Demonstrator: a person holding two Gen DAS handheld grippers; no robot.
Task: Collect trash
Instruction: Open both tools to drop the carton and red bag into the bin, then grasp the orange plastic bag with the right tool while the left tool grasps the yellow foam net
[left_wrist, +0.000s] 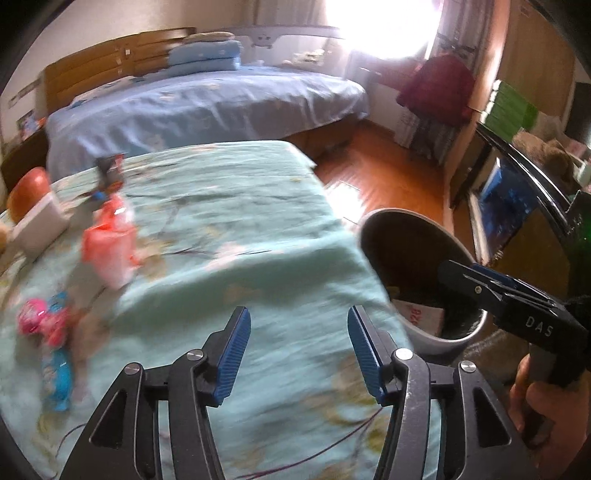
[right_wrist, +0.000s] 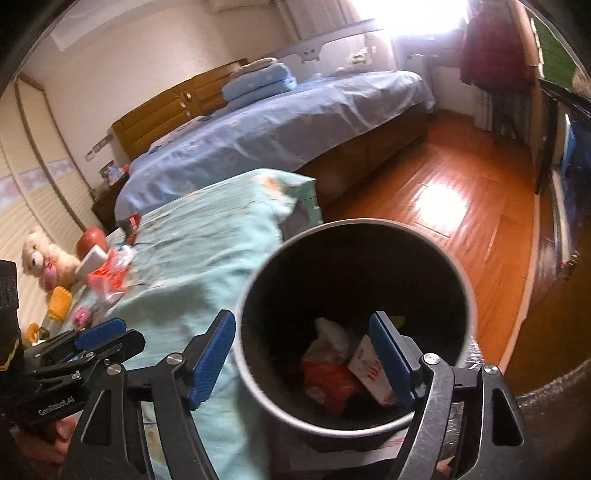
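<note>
Bedroom scene, both grippers sitting with jaws spread and nothing between the pads. Left gripper (left_wrist: 299, 350) is hanging over the teal blanket (left_wrist: 229, 229), blue pads apart, empty. Right gripper (right_wrist: 303, 354) is hovering above the mouth of the trash bin (right_wrist: 469, 295), jaws wide, one finger outside the rim and one over the opening, nothing pinched. Bin is standing on the floor just beside the blanket's edge, already holding trash: a white crumpled wad (right_wrist: 328, 339), an orange wrapper (right_wrist: 328, 380), and a white carton with red print (right_wrist: 369, 369). More trash is lying on the blanket toward the left: a pink-red plastic bag (left_wrist: 110, 240), a pink wrapper (left_wrist: 40, 317), a blue wrapper (left_wrist: 59, 380), and a dark red packet (left_wrist: 110, 170). Teddy bear (right_wrist: 40, 258) is sitting at the blanket's far left side. Left view is blurred, so wrapper details are unclear.
</note>
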